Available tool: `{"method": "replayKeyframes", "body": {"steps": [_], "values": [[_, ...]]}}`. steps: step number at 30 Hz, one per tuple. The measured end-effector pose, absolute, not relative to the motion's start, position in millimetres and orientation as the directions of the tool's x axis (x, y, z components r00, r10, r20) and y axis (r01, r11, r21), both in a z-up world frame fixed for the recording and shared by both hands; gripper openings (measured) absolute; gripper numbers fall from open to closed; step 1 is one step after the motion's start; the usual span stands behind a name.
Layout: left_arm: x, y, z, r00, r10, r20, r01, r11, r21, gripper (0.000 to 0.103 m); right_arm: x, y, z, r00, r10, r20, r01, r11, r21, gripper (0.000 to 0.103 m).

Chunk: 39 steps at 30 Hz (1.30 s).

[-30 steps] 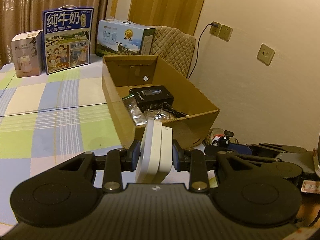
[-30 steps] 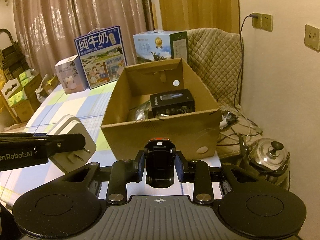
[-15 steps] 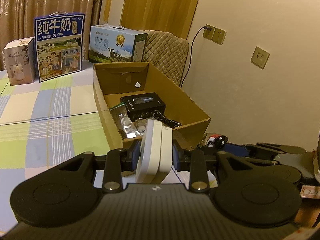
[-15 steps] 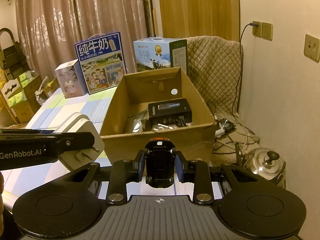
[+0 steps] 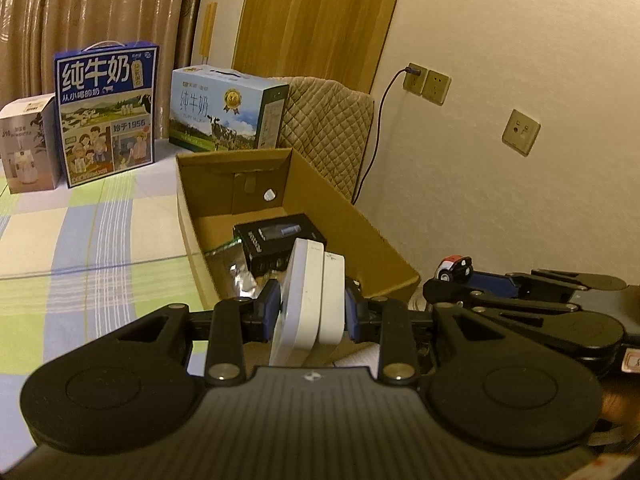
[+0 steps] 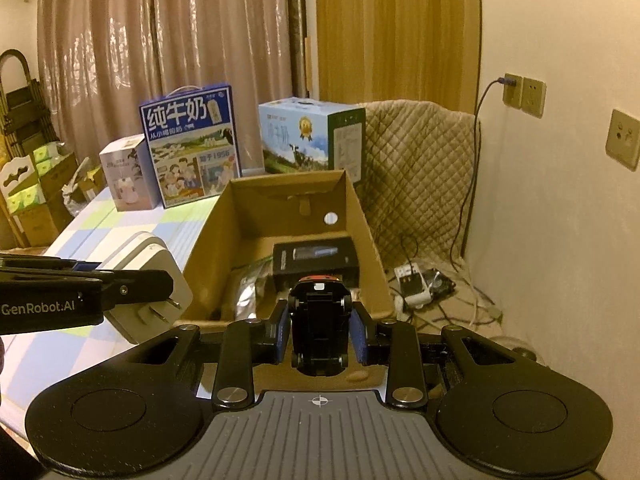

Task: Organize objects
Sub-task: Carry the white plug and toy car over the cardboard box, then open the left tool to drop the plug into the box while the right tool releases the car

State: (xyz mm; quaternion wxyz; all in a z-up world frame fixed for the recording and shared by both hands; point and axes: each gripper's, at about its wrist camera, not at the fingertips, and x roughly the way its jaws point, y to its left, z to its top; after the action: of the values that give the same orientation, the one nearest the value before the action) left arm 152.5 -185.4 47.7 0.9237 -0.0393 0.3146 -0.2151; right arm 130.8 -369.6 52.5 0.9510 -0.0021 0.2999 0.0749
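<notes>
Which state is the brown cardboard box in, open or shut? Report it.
Open: the brown cardboard box has no lid, and a black rectangular box shows inside.

hidden: cardboard box point(image 5: 384, 252) floor partly behind white adapter point(image 5: 312, 300) | cut off: small white carton point(image 5: 26, 144) left edge

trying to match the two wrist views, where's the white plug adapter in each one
Left wrist: white plug adapter at lower centre, clamped in the left gripper.
Right wrist: the adapter at the left edge, prongs showing.
Shared landmark: the open cardboard box, just beyond the adapter in both.
</notes>
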Motion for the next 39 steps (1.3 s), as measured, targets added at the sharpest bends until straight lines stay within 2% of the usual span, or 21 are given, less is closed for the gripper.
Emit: {"method": "replayKeyframes", "body": {"steps": [39], "values": [[231.5,-197.7,35.1,0.695,-0.392,-0.602,0.344,0.917,-0.2,0.028,213.3,-368.8,51.3,0.795,0.186,-0.577,-0.219,0.976,0.013,0.028]]}}
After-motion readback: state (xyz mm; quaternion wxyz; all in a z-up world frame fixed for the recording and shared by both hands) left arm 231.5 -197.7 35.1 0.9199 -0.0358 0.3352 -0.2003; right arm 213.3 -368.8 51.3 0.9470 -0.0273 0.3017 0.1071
